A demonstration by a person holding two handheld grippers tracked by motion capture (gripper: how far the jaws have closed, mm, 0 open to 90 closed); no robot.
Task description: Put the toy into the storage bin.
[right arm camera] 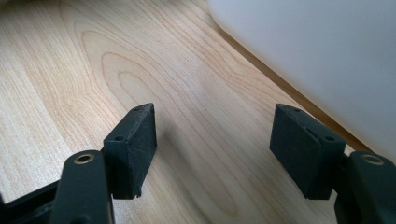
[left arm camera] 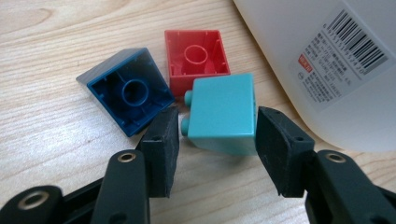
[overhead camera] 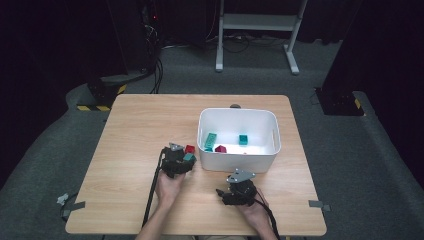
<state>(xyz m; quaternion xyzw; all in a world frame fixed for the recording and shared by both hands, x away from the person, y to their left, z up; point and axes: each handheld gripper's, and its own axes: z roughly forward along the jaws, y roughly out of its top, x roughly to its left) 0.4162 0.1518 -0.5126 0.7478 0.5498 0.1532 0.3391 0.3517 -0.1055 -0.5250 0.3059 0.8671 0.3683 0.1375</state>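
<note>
The left gripper [left arm camera: 217, 140] sits low over the wooden table [overhead camera: 130, 130], and a small teal plastic building block [left arm camera: 223, 114] lies between its two black jaws. The jaws stand about half open. The right-hand pad looks to be just at the block's side, while the other pad has a small gap next to the block's studs, so I would say the block is not squeezed yet. The block rests on the table just beside the front wall of the white plastic bin [overhead camera: 237, 161], toward the bin's left front corner. A red hollow plastic block [left arm camera: 196, 58] lies touching or almost touching it, open side up, and a dark blue hollow plastic block [left arm camera: 128, 88] lies tipped just beside that one. The teal block looks light, hard and stiff, so it should not bend or break. Its sides are smooth and a bit shiny, so it may slip if pinched on a corner. I think the best place to hold it is flat on two facing sides, not on the studs. The right gripper [right arm camera: 212, 142] rests near the bin's front wall with its jaws wide apart and nothing between them. More blocks [overhead camera: 226, 142] already lie inside the bin.
</note>
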